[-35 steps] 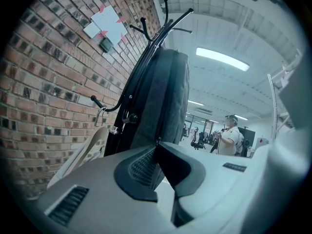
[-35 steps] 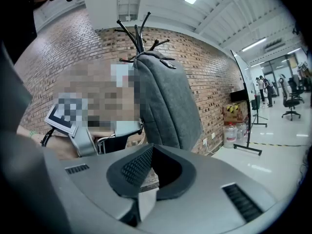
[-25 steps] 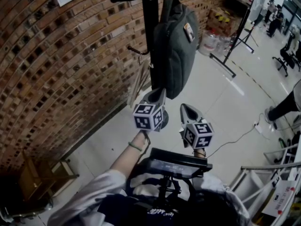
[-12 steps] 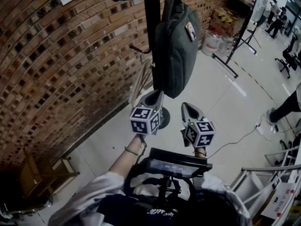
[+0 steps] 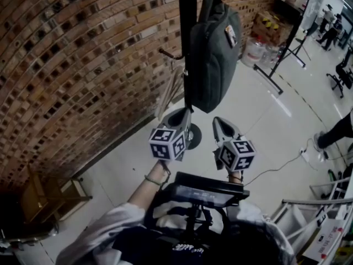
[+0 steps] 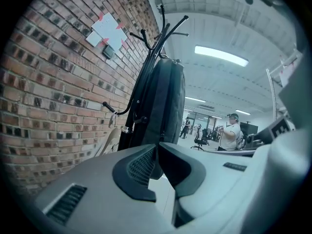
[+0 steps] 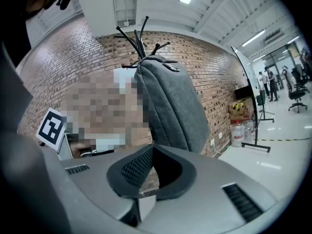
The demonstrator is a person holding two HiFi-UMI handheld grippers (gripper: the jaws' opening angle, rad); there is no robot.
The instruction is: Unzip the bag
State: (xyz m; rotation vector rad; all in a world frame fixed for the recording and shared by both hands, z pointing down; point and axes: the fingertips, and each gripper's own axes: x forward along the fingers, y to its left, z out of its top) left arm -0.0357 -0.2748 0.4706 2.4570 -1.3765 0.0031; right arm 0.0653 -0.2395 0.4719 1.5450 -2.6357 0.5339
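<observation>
**Brick wall, hanging bag, both grippers shut and waiting below**

Brick wall (image 5: 66,65) runs down the left side, and in front of it the person holds two grippers up. The left gripper (image 5: 185,112) has its jaws pressed together, with nothing between them. The right gripper (image 5: 219,122) is pressed together too, and it is empty. Both point up at the bag (image 5: 215,54) but do not touch it.

Next to a second ago, both grippers sit a little lower in the head view. The gap up to the bag has grown a bit, not shrunk. So the unzipping looks like it has not begun.

The grey bag hangs from the top of a black coat stand (image 5: 187,37), close to the wall. The bag looks closed, and its zip pull is too small to make out. Behind it the pale floor (image 5: 265,120) stretches off to the right
</observation>
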